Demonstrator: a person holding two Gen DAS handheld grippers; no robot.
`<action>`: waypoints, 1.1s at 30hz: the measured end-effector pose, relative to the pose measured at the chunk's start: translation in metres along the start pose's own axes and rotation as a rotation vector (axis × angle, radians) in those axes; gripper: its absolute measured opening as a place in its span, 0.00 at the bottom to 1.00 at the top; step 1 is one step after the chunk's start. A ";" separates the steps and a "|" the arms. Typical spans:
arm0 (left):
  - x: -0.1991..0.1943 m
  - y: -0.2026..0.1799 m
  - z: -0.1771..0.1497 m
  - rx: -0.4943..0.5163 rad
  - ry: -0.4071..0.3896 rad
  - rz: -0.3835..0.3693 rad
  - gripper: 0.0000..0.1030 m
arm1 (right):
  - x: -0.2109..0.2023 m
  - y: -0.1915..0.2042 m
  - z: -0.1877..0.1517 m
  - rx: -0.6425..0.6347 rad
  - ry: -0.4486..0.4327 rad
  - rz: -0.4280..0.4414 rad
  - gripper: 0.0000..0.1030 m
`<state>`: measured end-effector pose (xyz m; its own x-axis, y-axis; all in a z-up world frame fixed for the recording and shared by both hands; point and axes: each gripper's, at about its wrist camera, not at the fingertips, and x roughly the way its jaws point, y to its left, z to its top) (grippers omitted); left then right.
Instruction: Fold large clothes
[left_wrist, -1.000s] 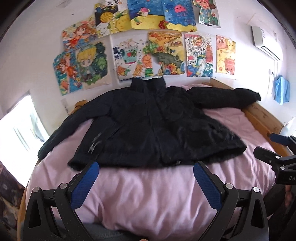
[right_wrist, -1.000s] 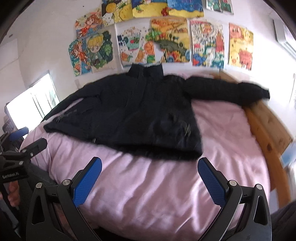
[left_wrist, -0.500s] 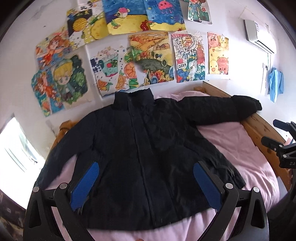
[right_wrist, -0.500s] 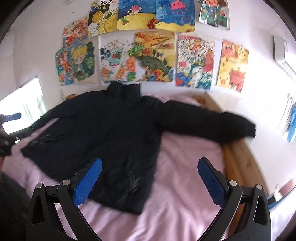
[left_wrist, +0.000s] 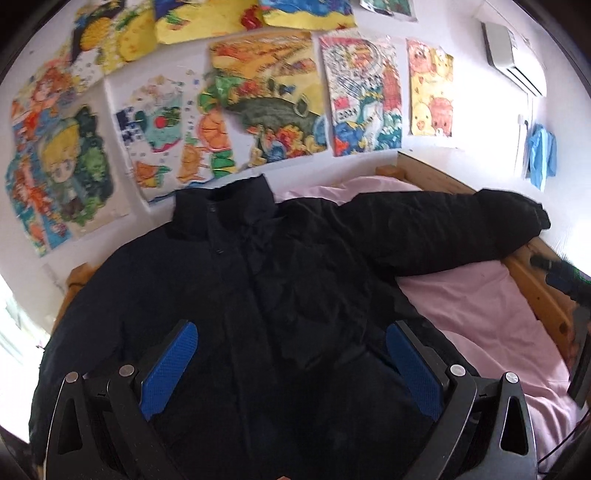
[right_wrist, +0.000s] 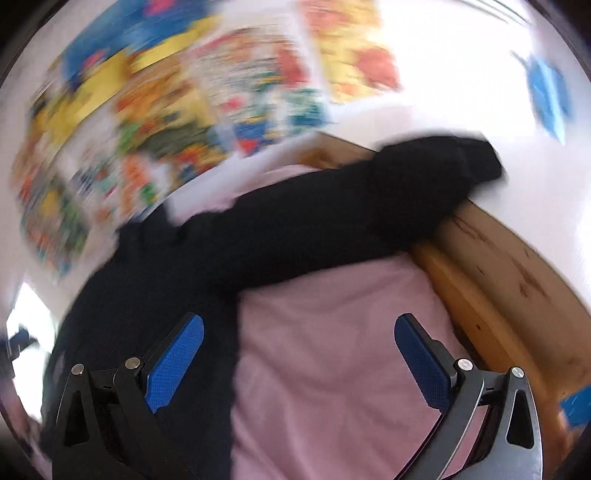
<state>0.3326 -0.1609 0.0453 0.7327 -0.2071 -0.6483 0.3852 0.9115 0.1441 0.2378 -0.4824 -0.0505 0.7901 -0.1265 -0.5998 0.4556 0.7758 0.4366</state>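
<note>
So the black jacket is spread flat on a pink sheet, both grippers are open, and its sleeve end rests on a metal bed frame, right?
Nearly. The sleeve end lies on a wooden bed frame, not metal, as the right wrist view shows. The rest stands.

Matt black puffy cloth jacket (left_wrist: 280, 295), soft pink cotton sheet (left_wrist: 480, 306), glossy varnished wood bedframe (right_wrist: 509, 273), textured blue rubbery fingers (left_wrist: 168, 365).

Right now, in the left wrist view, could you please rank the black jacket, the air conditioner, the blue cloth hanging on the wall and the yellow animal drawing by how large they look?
1. Jacket, by far.
2. Yellow drawing.
3. Air conditioner.
4. Blue cloth.
The last two look close, and fisheye distortion at the edge makes their order unsure.
</note>
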 end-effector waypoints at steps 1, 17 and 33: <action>0.010 -0.004 0.000 0.009 0.007 -0.012 1.00 | 0.009 -0.012 0.003 0.073 -0.001 -0.012 0.99; 0.074 0.033 -0.024 -0.107 0.058 -0.055 1.00 | 0.094 -0.073 0.024 0.501 -0.285 -0.104 0.74; 0.068 0.107 -0.016 -0.213 0.049 -0.028 1.00 | 0.085 -0.031 0.064 0.311 -0.439 -0.273 0.07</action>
<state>0.4143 -0.0717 0.0049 0.6934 -0.2210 -0.6858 0.2740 0.9612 -0.0328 0.3171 -0.5566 -0.0722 0.6930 -0.5905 -0.4135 0.7119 0.4704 0.5214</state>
